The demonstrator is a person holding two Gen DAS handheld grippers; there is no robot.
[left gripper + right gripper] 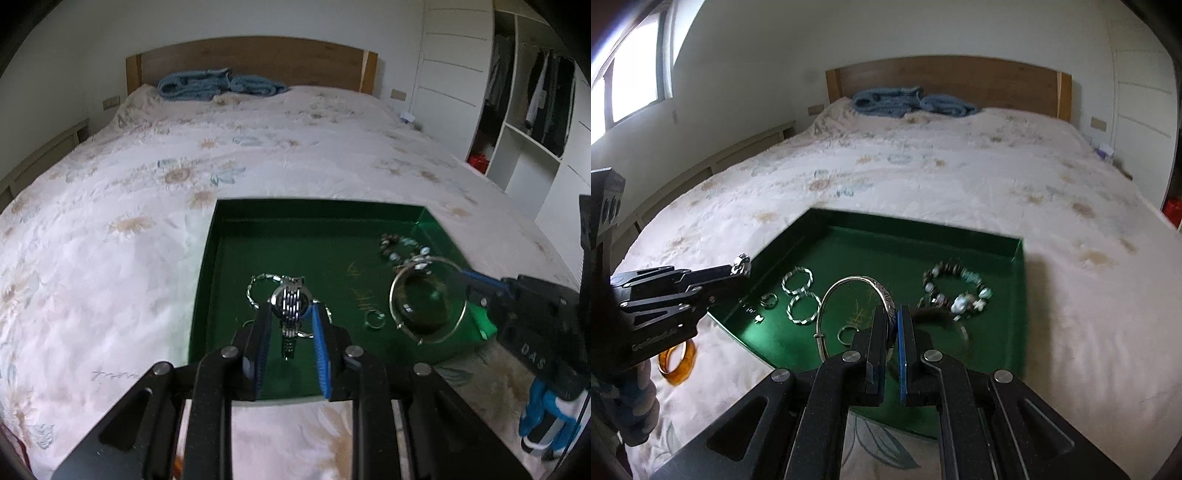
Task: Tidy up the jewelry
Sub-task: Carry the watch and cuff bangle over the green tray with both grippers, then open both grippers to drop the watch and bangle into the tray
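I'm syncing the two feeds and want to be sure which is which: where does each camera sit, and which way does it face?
Left wrist: on the left claw, facing the headboard; it grips a silver metal-link wristwatch; the right claw shows at right.
Right wrist: on the right claw, same facing; it pinches a silver engraved bangle; the left claw shows at left.
Shared: the shallow green tray and multicoloured beaded bracelet.

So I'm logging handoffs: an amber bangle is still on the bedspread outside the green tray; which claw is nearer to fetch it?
Left claw: the bangle lies just below it, though it holds a watch.
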